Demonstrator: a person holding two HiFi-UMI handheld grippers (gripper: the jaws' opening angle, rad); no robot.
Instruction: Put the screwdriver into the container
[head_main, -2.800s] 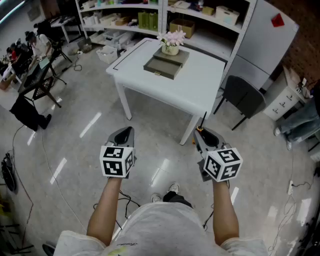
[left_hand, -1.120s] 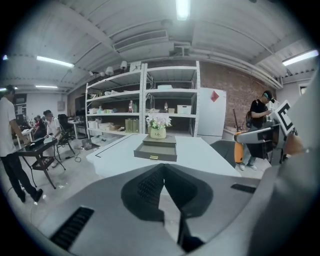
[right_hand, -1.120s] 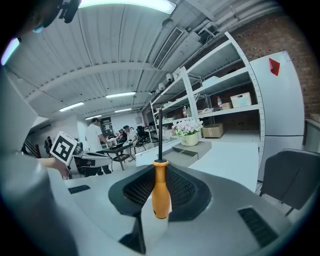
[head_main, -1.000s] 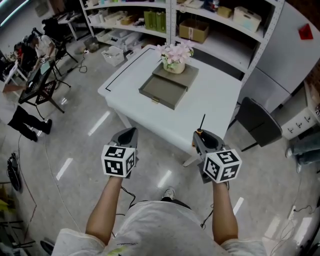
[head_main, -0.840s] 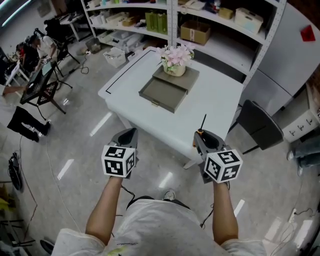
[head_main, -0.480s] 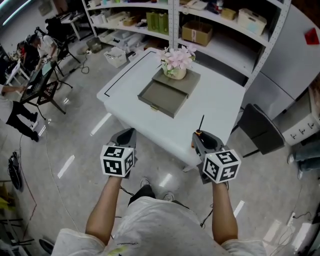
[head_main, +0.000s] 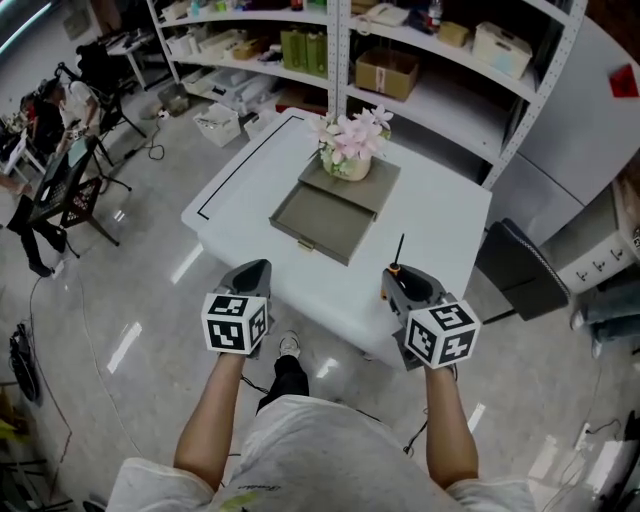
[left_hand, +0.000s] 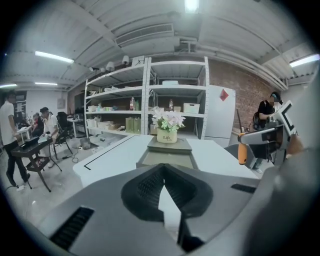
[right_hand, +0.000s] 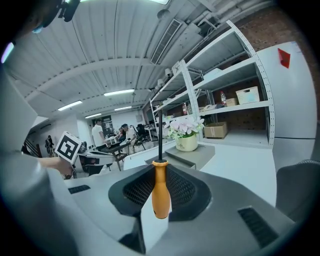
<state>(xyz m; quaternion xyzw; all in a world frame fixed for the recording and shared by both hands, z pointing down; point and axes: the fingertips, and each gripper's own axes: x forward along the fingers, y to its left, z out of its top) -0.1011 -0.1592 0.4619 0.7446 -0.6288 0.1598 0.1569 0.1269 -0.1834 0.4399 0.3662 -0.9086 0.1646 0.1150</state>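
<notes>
My right gripper (head_main: 405, 285) is clamped on the handle of the orange-handled, black-shafted screwdriver (right_hand: 160, 192). The screwdriver's long axis runs along the jaws. The shaft tip points up and away from me, towards the white square table (head_main: 430, 215), and the handle butt points back at me. My left gripper (head_main: 250, 277) has its jaws pressed together, holding nothing. On the table lies the shallow grey-green open drawer container (head_main: 318, 215). A pot of pink flowers (head_main: 347, 160) stands just behind the container. A black chair (head_main: 520, 270) stands beside the table's right edge.
</notes>
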